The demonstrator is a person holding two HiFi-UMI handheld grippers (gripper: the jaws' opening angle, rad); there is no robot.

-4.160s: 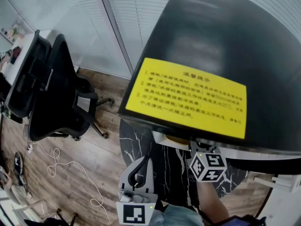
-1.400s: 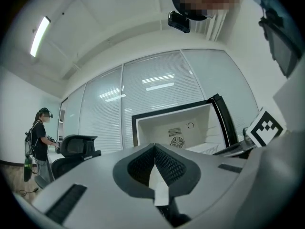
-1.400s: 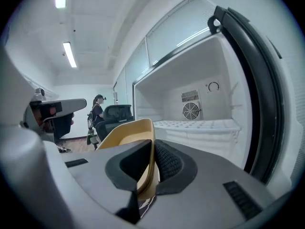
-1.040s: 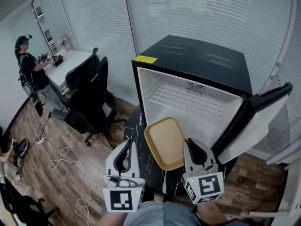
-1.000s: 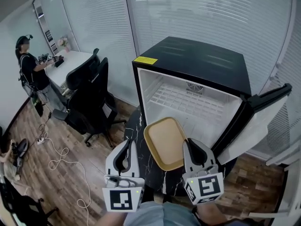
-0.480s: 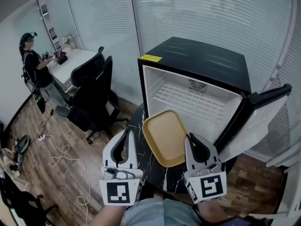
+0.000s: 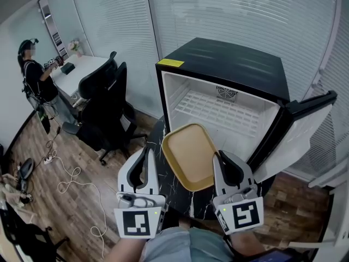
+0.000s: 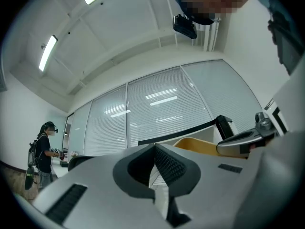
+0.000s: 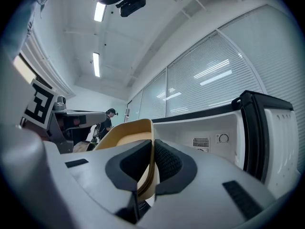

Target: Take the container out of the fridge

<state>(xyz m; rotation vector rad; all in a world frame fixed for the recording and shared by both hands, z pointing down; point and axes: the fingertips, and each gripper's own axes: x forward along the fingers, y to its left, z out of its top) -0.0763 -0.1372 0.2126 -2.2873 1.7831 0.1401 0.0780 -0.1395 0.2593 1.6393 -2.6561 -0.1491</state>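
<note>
Black mini fridge with white inside [image 7: 229, 64] stands open and looks empty, with only the wire shelf showing. Its door [image 7: 305, 127] is swung out to the right. The fridge sits on a black marbled round tabletop [image 7: 175, 198].

The tan rectangular plastic container [image 7: 188, 156] is out of the cavity, held in the air in front of the opening. It is tilted, with its open side towards the head camera.

The right tool [image 7: 224, 167] is clamped on the container's right rim. In the right gripper view the wall sits pinched between the pads [image 9: 167, 159]. The left tool [image 7: 143, 165] has its jaws together with nothing in them, beside the container but apart from it.

Risks, as a judgement:
- The grip is on one edge only, so the container can pivot or slip out if it is swung fast.
- The far corner is near the fridge's lower front edge and could clip it.
- The open door is close on the right, so pulling that way could knock the tool.
</note>
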